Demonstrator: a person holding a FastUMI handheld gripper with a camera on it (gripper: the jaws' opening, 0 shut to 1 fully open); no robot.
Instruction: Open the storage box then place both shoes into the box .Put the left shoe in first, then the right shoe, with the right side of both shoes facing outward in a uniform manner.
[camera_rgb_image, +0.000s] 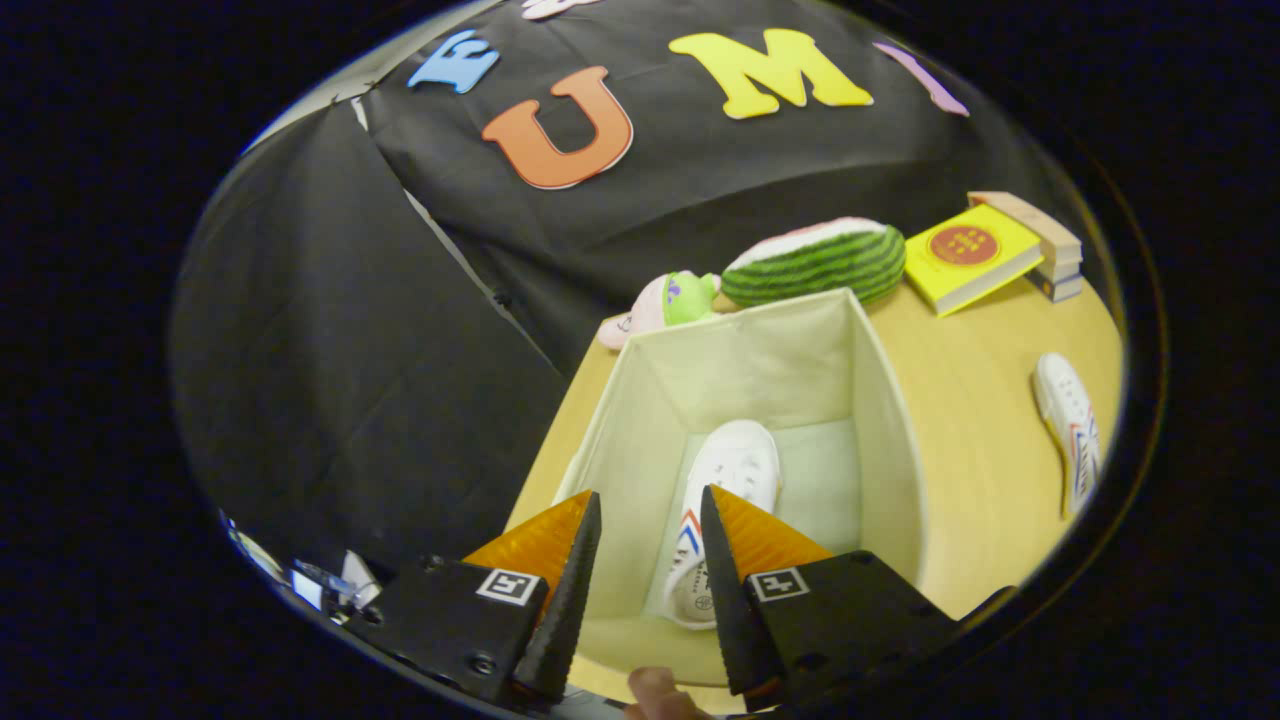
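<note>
The cream fabric storage box (880, 400) stands open on the wooden table, just ahead of my fingers. One white shoe (725, 480) with red and blue stripes lies on its side on the box floor, toe pointing away. My gripper (650, 515) hovers above the box's near end, open, with nothing between its fingers; the shoe's heel shows through the gap. The second white shoe (1070, 425) lies on the table to the right of the box.
Beyond the box lie a watermelon plush (815, 262) and a pink-green plush toy (665, 300). A yellow book (968, 255) and stacked books (1050, 245) sit at the far right. A fingertip (655, 690) shows below the fingers. The table edge (560, 420) runs left of the box.
</note>
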